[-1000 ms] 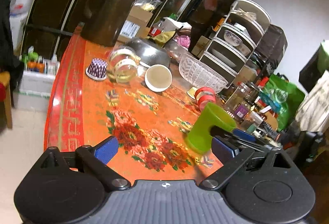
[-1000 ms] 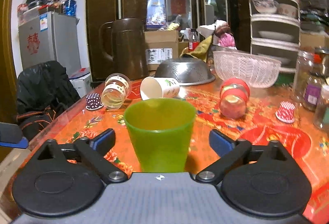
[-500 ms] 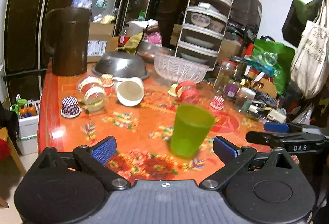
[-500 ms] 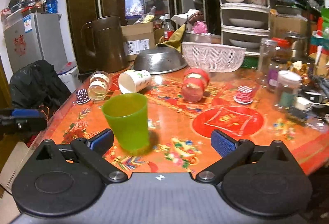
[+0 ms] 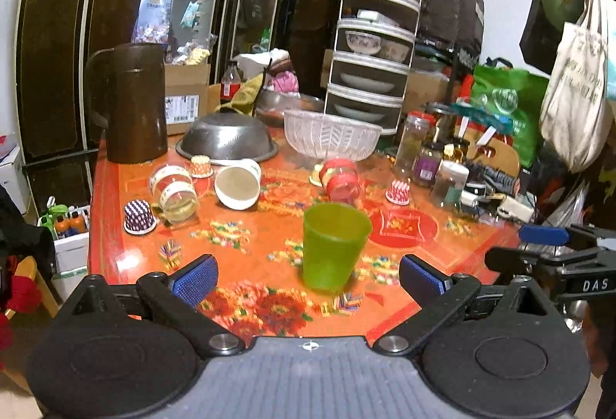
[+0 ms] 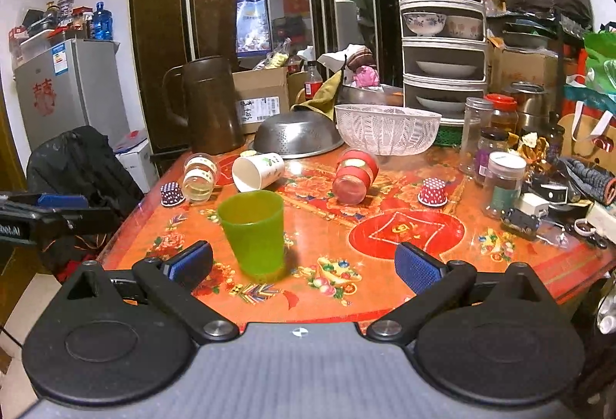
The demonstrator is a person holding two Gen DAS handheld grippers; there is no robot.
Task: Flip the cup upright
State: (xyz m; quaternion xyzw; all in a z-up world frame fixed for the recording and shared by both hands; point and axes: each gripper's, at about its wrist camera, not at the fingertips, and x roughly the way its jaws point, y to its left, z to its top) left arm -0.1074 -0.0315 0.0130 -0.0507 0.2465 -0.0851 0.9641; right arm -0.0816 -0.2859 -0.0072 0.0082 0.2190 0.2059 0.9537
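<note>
A green plastic cup [image 5: 333, 245] stands upright, mouth up, on the orange flowered table [image 5: 246, 238]; it also shows in the right wrist view [image 6: 254, 234]. My left gripper [image 5: 308, 274] is open and empty, back from the table's front edge, with the cup ahead between its fingers. My right gripper [image 6: 302, 265] is open and empty, also back from the edge, with the cup ahead to its left. The right gripper shows at the right edge of the left wrist view [image 5: 546, 245].
A white paper cup [image 6: 258, 170], a clear jar [image 6: 200, 176] and a red jar [image 6: 354, 176] lie on their sides behind. A brown jug [image 6: 210, 107], steel colander [image 6: 298, 138], clear bowl [image 6: 387, 128], small capsules and jars [image 6: 504, 184] crowd the back and right.
Both grippers have drawn back from the green cup, which stays upright on the table. The left wrist view has levelled out from a tilt.
</note>
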